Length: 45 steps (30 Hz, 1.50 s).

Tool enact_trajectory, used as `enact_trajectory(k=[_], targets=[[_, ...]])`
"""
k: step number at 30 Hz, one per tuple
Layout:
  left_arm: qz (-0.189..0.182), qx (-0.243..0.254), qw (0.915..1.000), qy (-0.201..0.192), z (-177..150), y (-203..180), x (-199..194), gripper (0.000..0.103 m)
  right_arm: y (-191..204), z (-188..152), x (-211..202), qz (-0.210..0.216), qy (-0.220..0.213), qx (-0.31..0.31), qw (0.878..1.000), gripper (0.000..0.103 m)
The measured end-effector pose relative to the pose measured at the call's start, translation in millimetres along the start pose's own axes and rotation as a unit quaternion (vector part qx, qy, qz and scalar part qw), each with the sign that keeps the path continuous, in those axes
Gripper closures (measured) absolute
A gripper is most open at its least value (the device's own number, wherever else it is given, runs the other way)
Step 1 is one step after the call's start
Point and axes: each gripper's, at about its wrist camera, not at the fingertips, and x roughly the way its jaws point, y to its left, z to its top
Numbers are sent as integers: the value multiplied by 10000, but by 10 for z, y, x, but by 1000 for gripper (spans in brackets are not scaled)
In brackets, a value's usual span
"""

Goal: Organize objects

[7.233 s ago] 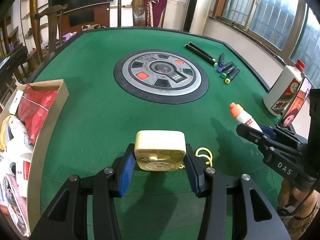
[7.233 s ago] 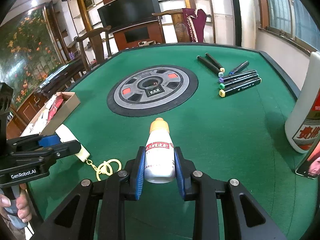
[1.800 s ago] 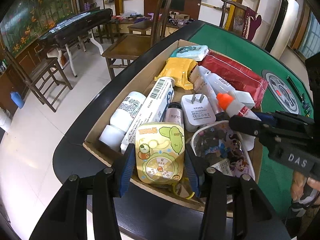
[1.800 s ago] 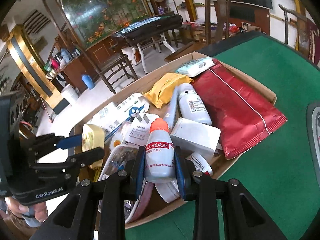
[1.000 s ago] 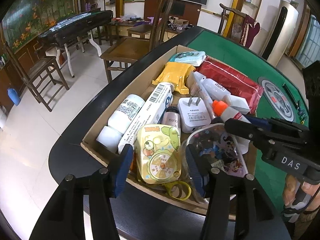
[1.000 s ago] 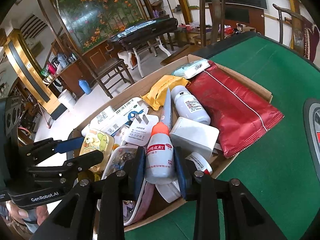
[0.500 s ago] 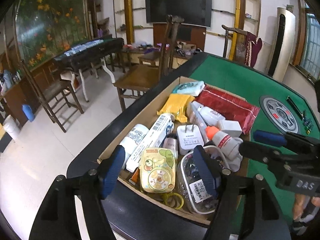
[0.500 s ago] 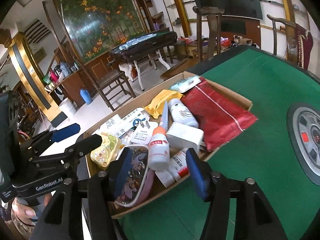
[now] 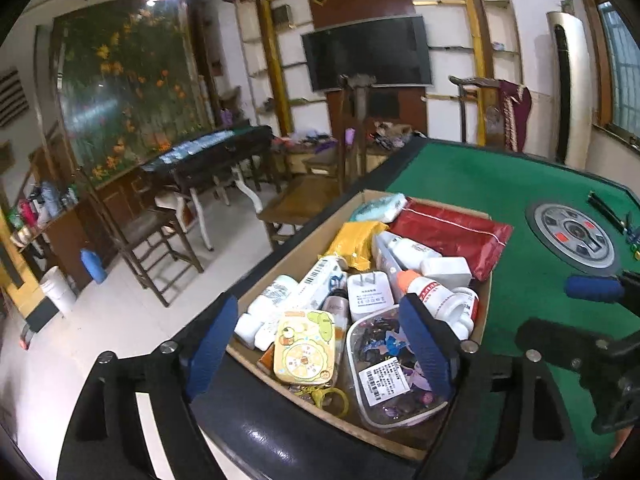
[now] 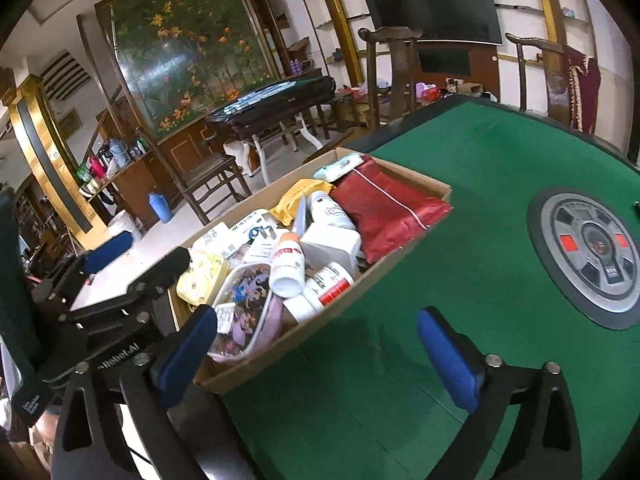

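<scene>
With both claws spread wide and holding nothing, we start in the left wrist view: the left claw (image 9: 320,344) hangs above the near end of the cardboard box (image 9: 298,258), blue pads parted either side of the clutter. Straight ahead between the pads lies the yellow cartoon case (image 9: 305,347), flat on its back, its yellow key ring (image 9: 332,398) trailing toward the claw. It looks light and rigid with a glossy face, so I'd judge the short flat sides the place to pinch, never the ring. Just beyond the right pad, the orange-capped bottle (image 9: 434,294) rests tilted across the pile; smooth plastic, probably light, likely to roll, best taken across its straight body below the cap. Nearer, touching that pad's line, sits a clear pouch (image 9: 394,368), soft and slippery by the look. Beyond the bottle lies a red bag (image 9: 450,234).

Over to the right wrist view: the right claw (image 10: 320,354) is over green felt (image 10: 460,240), pads well apart, the box ahead and to its left. The same bottle (image 10: 287,266) leans on the pouch (image 10: 248,296), cap pointing away. The yellow case (image 10: 202,278) sits further left, just beside the left claw's black frame. Everything's heaped loosely, so I'd expect neighbours to shift if anything is tugged.
</scene>
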Motion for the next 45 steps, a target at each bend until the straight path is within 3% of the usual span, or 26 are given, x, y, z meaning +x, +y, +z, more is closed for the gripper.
enact_trajectory(k=[3, 8, 23, 32, 45], targets=[[317, -25, 9995, -75, -36, -16, -52, 16, -47, -60, -42, -39, -5, 63, 10000, 0], [-3, -153, 9997, 200, -89, 50, -40, 16, -65, -126, -45, -75, 34, 216, 9997, 0], [-246, -55, 9987, 448, -314, 84, -115, 16, 172, -245, -74, -240, 43, 56, 9997, 0], [-347, -60, 9984, 453, -307, 104, -156, 16, 238, -203, -167, -275, -94, -10, 9996, 0], [-468, -171, 9958, 773, -315, 115, 22, 16, 217, -188, -118, -265, -19, 25, 9996, 0]])
